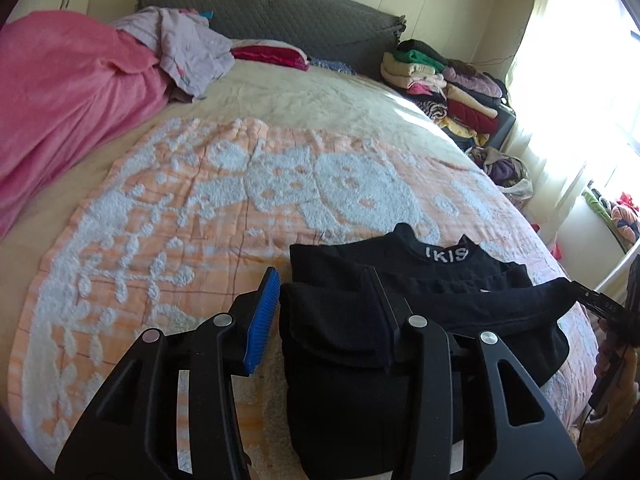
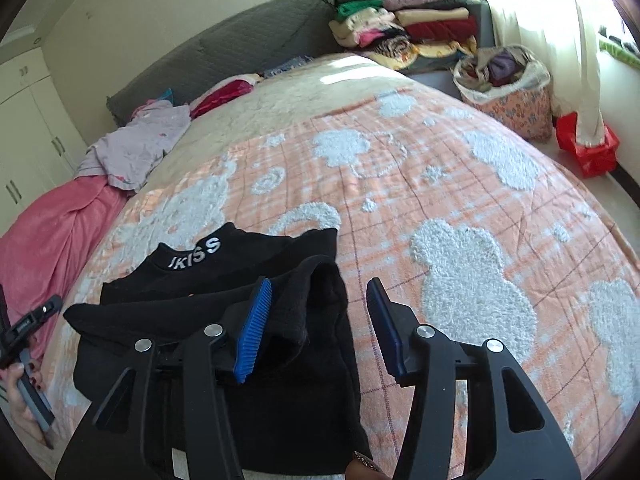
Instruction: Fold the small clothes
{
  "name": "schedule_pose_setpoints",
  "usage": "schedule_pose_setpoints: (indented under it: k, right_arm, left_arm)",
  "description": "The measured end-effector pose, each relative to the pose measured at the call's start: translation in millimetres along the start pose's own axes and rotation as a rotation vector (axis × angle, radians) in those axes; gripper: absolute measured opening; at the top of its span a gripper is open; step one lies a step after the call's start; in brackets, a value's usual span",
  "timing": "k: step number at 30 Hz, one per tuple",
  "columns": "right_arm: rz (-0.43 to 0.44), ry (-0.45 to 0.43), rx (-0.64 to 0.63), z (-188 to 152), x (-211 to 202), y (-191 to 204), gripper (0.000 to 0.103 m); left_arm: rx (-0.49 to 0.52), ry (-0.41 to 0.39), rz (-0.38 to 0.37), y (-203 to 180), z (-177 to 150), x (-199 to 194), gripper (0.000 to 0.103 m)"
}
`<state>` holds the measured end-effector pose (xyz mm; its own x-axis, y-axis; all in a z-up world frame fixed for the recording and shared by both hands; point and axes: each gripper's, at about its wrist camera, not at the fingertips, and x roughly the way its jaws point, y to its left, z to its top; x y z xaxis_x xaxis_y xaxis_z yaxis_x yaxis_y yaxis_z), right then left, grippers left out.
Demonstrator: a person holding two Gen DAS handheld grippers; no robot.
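A black top with white letters on its collar lies folded on the orange and white bedspread. My left gripper is open over its near left part. A thick fold of the black cloth sits between the fingers, and the blue pad stands just clear of it. In the right wrist view the same top lies at lower left. My right gripper is open at the top's right edge, with a rolled fold beside its left pad and bare bedspread before the right pad.
A pink blanket and a lilac garment lie at the far left of the bed. Stacks of folded clothes sit by the grey headboard. A bag of clothes and a red object stand on the floor.
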<state>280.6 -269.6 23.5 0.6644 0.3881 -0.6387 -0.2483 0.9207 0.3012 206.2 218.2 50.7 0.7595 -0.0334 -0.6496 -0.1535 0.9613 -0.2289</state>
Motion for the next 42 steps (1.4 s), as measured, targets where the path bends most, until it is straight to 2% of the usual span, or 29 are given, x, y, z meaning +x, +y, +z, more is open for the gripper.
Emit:
schedule_pose_setpoints:
  k: [7,10,14,19,24,32,40,42]
  right_arm:
    - [0.034,-0.072,-0.144,-21,-30,37,0.047]
    - [0.052,-0.060,-0.206,-33,-33,54,0.040]
    - [0.070,0.011,-0.315,-54,-21,78,0.031]
    - [0.020,0.087,-0.378,-70,1,92,0.028]
    - [-0.082,0.157,-0.389,-77,30,88,0.027]
    - [-0.064,0.169,-0.358,-59,56,82,0.027]
    - [-0.025,0.156,-0.301,-24,78,80,0.027]
    - [-0.023,0.148,-0.276,-14,83,78,0.027]
  left_arm:
    - [0.092,-0.006,-0.069,-38,-7,-14,0.034]
    - [0.144,0.034,-0.115,-59,-19,-11,0.032]
    - [0.220,0.103,-0.153,-85,-38,2,0.022]
    - [0.280,0.187,-0.130,-98,-59,26,0.022]
    - [0.308,0.200,-0.067,-98,-71,40,0.022]
    - [0.298,0.186,-0.038,-89,-63,59,0.022]
    - [0.273,0.115,-0.022,-71,-34,76,0.023]
    - [0.248,0.090,-0.014,-62,-24,73,0.029]
